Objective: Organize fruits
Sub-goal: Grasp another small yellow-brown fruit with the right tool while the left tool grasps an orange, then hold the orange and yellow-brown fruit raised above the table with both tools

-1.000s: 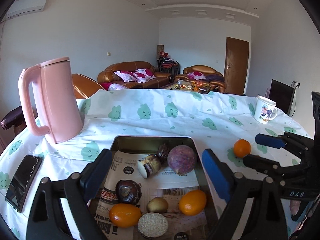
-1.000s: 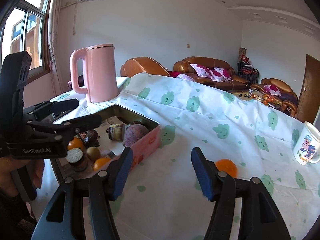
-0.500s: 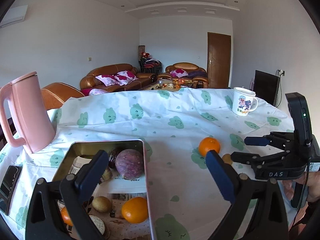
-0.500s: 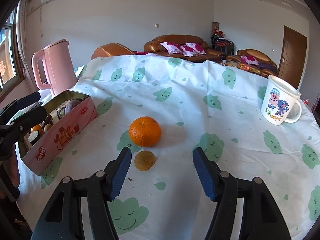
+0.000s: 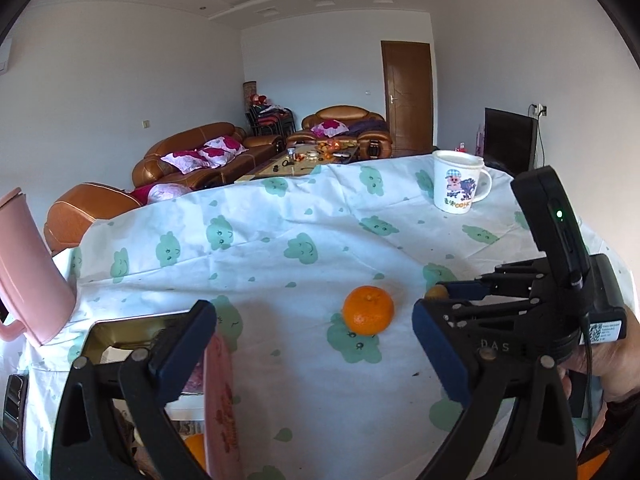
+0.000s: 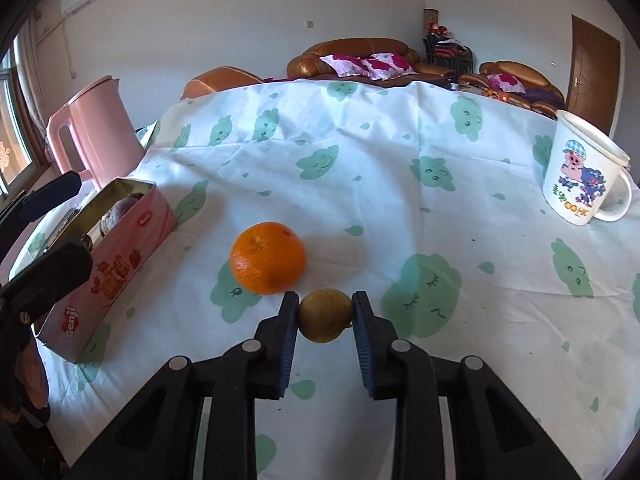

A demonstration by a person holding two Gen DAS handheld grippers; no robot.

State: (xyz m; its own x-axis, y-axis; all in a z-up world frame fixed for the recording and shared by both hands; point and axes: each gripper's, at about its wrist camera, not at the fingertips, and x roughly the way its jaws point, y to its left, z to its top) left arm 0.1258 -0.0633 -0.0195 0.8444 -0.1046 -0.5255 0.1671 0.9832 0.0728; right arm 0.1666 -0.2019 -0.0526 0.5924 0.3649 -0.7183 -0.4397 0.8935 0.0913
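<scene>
My right gripper (image 6: 325,316) is shut on a small yellow-brown fruit (image 6: 325,314) that rests on the tablecloth; it also shows in the left wrist view (image 5: 437,291). An orange (image 6: 267,257) lies just left of it, touching or nearly so, and shows in the left wrist view (image 5: 368,310). A pink tin (image 6: 116,248) holding several fruits stands at the left. My left gripper (image 5: 312,354) is open and empty, hovering over the tin's right wall (image 5: 218,392). The right gripper (image 5: 444,300) appears at the right of the left wrist view.
A pink kettle (image 6: 94,134) stands behind the tin at the far left. A white cartoon mug (image 6: 582,176) stands at the far right. A dark phone (image 5: 12,398) lies at the table's left edge. The tablecloth (image 6: 380,152) has green cloud prints.
My right gripper moved forward and closed on the small yellow-brown fruit beside the orange. My left gripper swung right, from over the tin toward the orange, still open.
</scene>
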